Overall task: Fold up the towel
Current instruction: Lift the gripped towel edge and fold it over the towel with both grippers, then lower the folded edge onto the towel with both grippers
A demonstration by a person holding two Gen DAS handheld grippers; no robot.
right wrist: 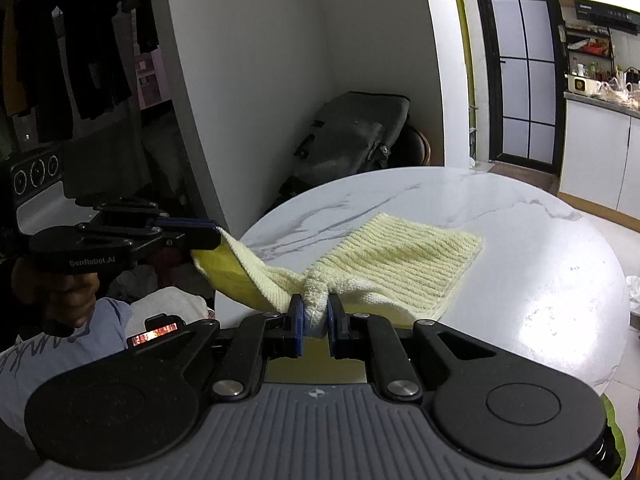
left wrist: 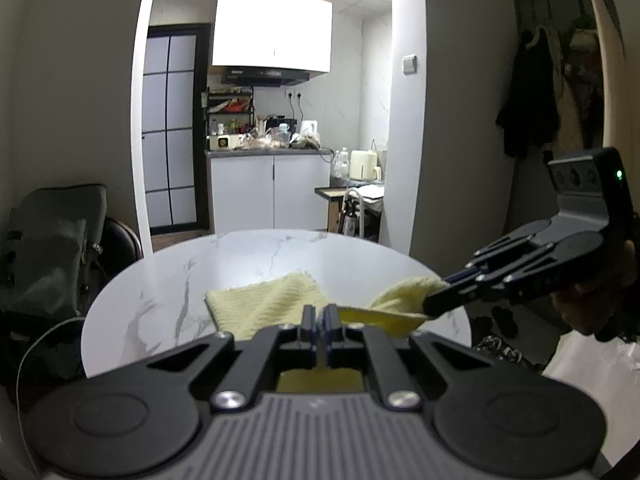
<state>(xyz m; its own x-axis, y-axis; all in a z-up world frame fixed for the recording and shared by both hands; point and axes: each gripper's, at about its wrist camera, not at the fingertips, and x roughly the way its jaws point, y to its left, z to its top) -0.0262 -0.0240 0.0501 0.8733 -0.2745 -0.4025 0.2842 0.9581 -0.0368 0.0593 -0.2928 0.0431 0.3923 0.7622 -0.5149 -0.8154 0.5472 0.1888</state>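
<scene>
A pale yellow ribbed towel [left wrist: 264,304] [right wrist: 400,264] lies partly on a round white marble table [left wrist: 180,280] [right wrist: 540,280]; its near edge is lifted off the top. My left gripper [left wrist: 320,314] is shut on one near corner, and the right wrist view shows it [right wrist: 216,236] holding that corner up beyond the table's left edge. My right gripper [right wrist: 316,312] is shut on the other near corner, bunched between its blue pads; it also shows at the right of the left wrist view [left wrist: 434,300]. The towel's far half rests flat on the table.
A grey backpack on a chair [left wrist: 52,248] [right wrist: 352,136] stands just beyond the table's edge by a white wall. Behind the table is a kitchen with a white cabinet and a cluttered counter [left wrist: 268,152]. Dark clothes hang on a wall [left wrist: 528,112].
</scene>
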